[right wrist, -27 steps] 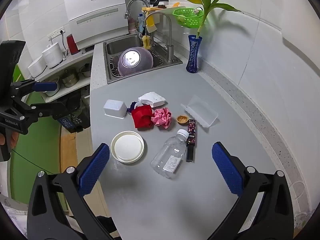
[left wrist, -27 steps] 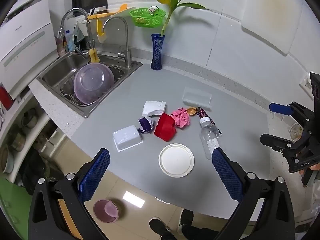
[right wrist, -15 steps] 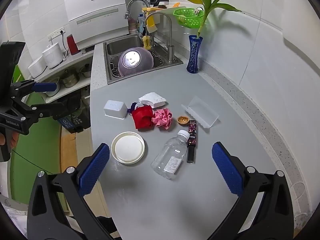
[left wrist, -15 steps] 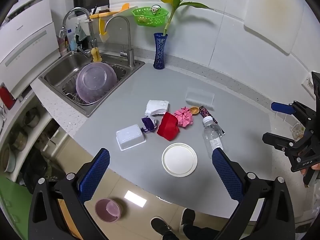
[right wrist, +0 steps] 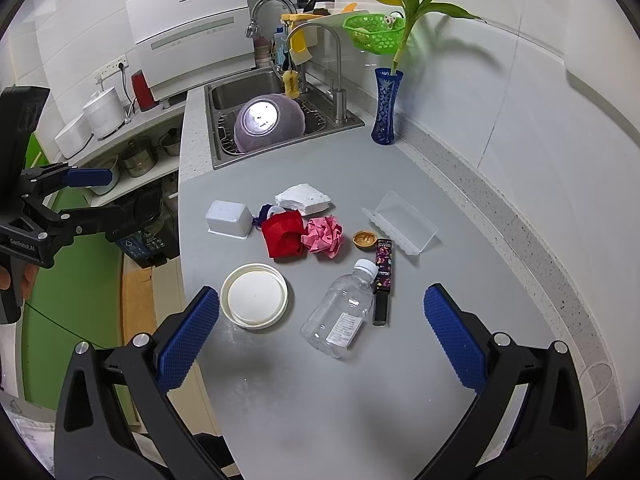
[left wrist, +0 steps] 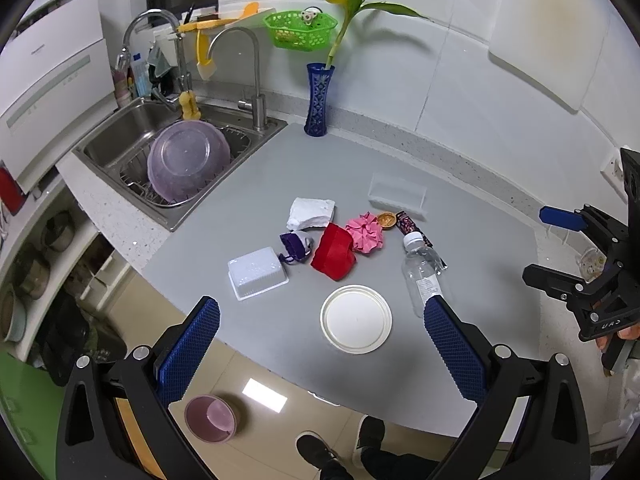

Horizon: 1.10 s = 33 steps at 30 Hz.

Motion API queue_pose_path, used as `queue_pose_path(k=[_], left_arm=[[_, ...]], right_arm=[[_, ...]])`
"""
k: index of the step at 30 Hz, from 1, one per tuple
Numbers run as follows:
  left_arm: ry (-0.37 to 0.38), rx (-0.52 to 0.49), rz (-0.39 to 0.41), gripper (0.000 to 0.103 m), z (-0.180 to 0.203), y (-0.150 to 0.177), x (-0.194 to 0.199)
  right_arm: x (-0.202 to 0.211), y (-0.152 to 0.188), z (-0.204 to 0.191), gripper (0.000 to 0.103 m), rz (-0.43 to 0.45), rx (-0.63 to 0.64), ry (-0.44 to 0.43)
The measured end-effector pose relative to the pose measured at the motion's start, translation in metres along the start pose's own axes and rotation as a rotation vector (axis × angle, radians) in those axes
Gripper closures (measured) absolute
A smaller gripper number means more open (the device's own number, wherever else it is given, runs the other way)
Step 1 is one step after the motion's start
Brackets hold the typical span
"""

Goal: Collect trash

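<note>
Trash lies in a cluster on the grey counter (right wrist: pixel 320 380): a clear plastic bottle (right wrist: pixel 340 314), a round white lid (right wrist: pixel 254 295), a red crumpled piece (right wrist: pixel 283 234), a pink paper ball (right wrist: pixel 323 236), a white foam box (right wrist: pixel 228 218), a white foam chunk (right wrist: pixel 303 198), a dark wrapper (right wrist: pixel 383 276), a clear tray (right wrist: pixel 400 222). The bottle (left wrist: pixel 424 276) and lid (left wrist: pixel 355 318) also show in the left wrist view. My left gripper (left wrist: pixel 320 340) is open and empty above the counter's near edge. My right gripper (right wrist: pixel 320 336) is open and empty above the bottle.
A sink (right wrist: pixel 280 120) with a purple bowl (right wrist: pixel 267 122) sits at the counter's far end. A blue vase (right wrist: pixel 385 106) with a plant stands by the wall. A pink bin (left wrist: pixel 210 418) stands on the floor below the counter edge.
The left gripper has drifted slightly towards the counter and to the left. The right gripper has hardly moved. Both stay open.
</note>
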State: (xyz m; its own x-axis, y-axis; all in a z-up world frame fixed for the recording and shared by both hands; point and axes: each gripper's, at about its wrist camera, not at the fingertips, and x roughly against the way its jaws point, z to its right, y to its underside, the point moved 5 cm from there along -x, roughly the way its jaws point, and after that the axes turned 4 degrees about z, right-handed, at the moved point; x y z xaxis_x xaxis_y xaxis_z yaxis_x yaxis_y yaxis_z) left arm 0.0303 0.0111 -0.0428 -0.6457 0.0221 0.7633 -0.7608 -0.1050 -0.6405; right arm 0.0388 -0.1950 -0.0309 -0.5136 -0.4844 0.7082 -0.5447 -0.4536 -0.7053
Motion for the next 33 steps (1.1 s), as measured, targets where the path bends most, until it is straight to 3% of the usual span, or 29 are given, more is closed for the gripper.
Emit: queue_pose_path(k=[33], left_arm=[[-0.003, -0.014, -0.004, 0.005, 0.0057, -0.0037, 0.0010]], right_arm=[[0.0012, 0.0006, 0.0039, 0.003, 0.000, -0.010, -0.001]])
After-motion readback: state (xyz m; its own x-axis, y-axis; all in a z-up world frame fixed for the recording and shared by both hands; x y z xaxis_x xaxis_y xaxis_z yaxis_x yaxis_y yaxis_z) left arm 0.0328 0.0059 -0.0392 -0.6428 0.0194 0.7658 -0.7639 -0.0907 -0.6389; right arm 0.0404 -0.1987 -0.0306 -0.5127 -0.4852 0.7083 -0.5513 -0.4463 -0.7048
